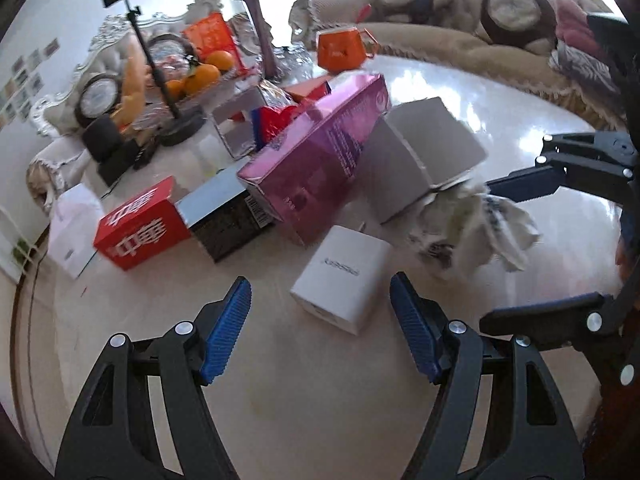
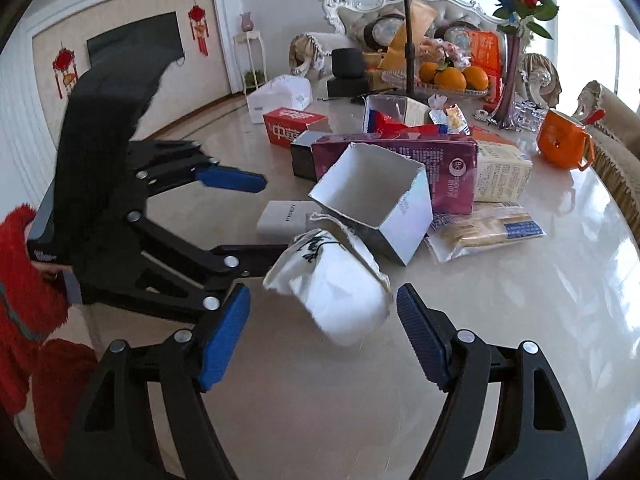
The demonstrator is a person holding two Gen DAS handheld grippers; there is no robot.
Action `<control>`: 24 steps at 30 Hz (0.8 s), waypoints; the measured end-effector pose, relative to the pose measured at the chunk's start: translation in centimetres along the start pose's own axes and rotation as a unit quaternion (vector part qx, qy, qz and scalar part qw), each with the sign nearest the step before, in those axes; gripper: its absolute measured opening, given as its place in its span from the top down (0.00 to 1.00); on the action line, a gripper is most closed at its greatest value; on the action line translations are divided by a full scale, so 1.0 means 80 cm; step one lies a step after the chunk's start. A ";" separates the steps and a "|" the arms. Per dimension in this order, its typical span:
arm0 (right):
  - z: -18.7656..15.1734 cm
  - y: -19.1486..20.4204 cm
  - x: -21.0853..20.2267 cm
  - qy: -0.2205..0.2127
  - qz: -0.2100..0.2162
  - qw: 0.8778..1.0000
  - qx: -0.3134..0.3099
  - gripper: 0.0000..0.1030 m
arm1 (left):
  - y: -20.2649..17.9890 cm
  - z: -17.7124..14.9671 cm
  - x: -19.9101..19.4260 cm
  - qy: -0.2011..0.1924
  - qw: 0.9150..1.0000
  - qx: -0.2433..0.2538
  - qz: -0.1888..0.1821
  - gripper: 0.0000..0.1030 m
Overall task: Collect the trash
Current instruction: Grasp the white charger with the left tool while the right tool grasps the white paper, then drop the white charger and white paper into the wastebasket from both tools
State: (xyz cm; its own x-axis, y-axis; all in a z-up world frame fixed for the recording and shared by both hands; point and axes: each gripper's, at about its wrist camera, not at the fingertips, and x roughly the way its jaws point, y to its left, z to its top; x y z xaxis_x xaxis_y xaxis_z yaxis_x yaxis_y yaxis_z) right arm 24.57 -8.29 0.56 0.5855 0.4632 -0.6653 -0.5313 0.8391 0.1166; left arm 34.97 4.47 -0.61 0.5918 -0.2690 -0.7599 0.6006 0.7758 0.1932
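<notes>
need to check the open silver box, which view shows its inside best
The right wrist view: the open silver box tips its mouth toward the camera, showing a bare interior. The left wrist view shows only its closed outer sides.

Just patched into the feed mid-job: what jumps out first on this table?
A heap of empty packaging fills the middle of the table, led by a long pink box and a torn open white carton. Nearer, a crumpled white bag lies just ahead of the open right gripper. A small white box sits before the open left gripper.
</notes>
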 end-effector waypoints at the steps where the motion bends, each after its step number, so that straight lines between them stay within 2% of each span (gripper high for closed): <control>1: 0.001 -0.003 0.002 0.002 0.003 1.000 0.001 0.36 | 0.001 0.001 0.003 0.001 1.000 0.003 -0.003 0.31; 2: 0.003 -0.005 0.004 0.004 0.006 1.000 0.004 0.39 | 0.003 0.003 0.004 0.000 1.000 0.004 -0.005 0.31; 4: 0.006 -0.011 0.013 0.021 0.022 0.999 0.016 0.53 | 0.008 0.006 0.008 0.001 1.000 -0.001 -0.021 0.31; 5: 0.007 -0.014 0.017 0.030 0.032 0.999 0.022 0.54 | 0.008 0.007 0.010 0.004 1.000 -0.006 -0.027 0.32; 6: 0.007 -0.015 0.020 0.035 0.039 0.998 0.025 0.61 | 0.007 0.008 0.012 0.010 0.999 -0.008 -0.034 0.41; 8: 0.006 -0.017 0.019 0.036 0.050 0.998 0.031 0.66 | 0.005 0.010 0.013 0.012 0.999 -0.014 -0.051 0.55; 10: 0.004 -0.020 0.014 0.033 0.057 0.997 0.040 0.71 | 0.004 0.010 0.013 0.015 0.998 -0.031 -0.048 0.56; 17: -0.015 -0.027 -0.015 0.008 0.099 0.992 0.084 0.72 | 0.008 -0.002 -0.001 0.010 0.995 -0.095 -0.033 0.58; 20: -0.020 -0.026 -0.036 -0.006 0.116 0.989 0.094 0.72 | 0.009 -0.015 -0.026 -0.012 0.991 -0.126 -0.036 0.59; 24: -0.033 -0.025 -0.078 -0.038 0.127 0.986 0.102 0.72 | -0.010 -0.036 -0.067 -0.037 0.990 -0.128 -0.039 0.60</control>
State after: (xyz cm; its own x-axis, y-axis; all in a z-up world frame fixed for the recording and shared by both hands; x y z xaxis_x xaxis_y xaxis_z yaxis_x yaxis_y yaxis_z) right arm 20.35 -13.58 2.49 0.4976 0.6801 -0.5385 -0.5371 0.7290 0.4243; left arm 29.74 6.97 1.51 0.5925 -0.3680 -0.7166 0.4957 0.8678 -0.0358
